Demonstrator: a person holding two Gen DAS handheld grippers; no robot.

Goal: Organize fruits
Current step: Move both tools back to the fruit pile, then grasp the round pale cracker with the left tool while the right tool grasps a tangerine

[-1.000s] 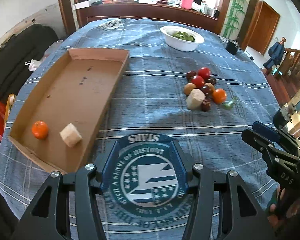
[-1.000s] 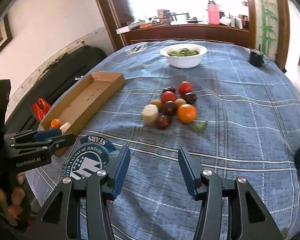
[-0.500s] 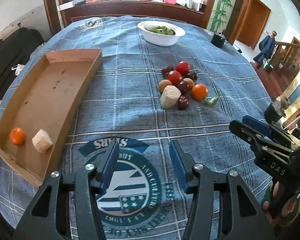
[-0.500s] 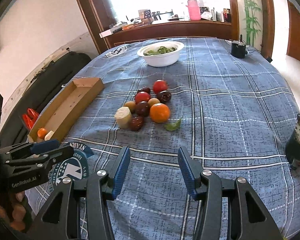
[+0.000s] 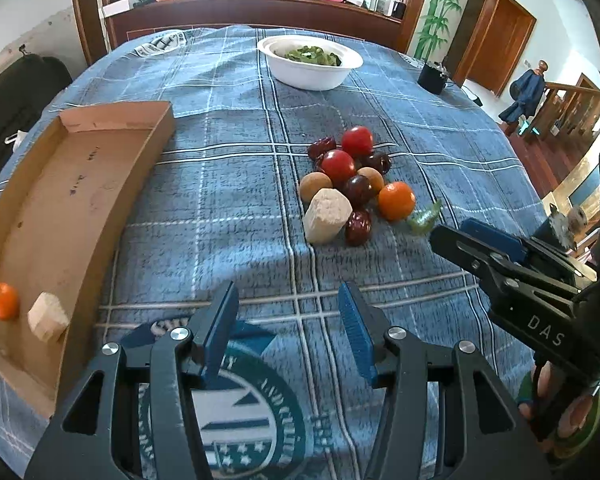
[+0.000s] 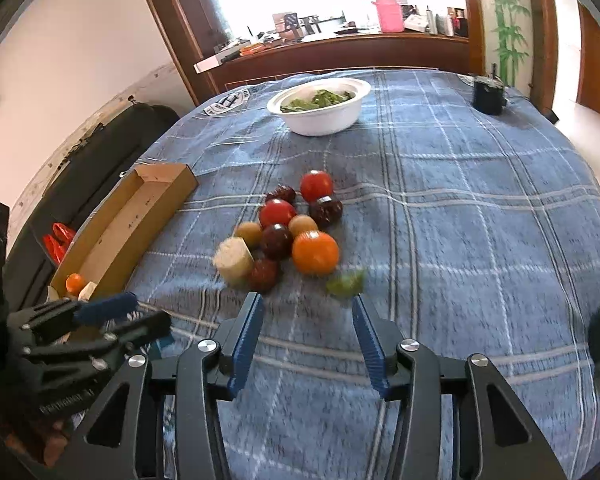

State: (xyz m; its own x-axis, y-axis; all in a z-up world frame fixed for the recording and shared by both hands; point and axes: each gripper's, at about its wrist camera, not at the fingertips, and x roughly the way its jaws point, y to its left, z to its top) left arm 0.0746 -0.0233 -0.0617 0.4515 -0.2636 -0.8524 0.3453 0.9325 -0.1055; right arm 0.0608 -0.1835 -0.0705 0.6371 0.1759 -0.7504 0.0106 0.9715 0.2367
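- Blue plaid tablecloth [image 5: 236,208] over round table; wooden sideboard behind.
- Fruit pile [image 6: 288,232] mid-cloth — cardboard tray [image 5: 60,208] beside.
- Left gripper [image 5: 286,312]: parted, empty.
- Right gripper [image 6: 306,320]: closing, empty.

A blue cloth [image 5: 228,184] crossed by white and dark plaid lines is covering the counter, showing a teal and white round emblem [image 5: 236,412] with stars and stripes. In the fruit pile, two red tomatoes [image 5: 357,140], an orange [image 5: 396,201], dark maroon fruits [image 5: 357,189], tan round ones [image 5: 315,186] and a pale beige chunk [image 5: 326,215] are sitting together. A brown cardboard tray [image 5: 112,184] is holding a small orange fruit [image 5: 4,301] and a beige chunk [image 5: 47,317], while a white bowl [image 5: 309,72] is showing green leaves.
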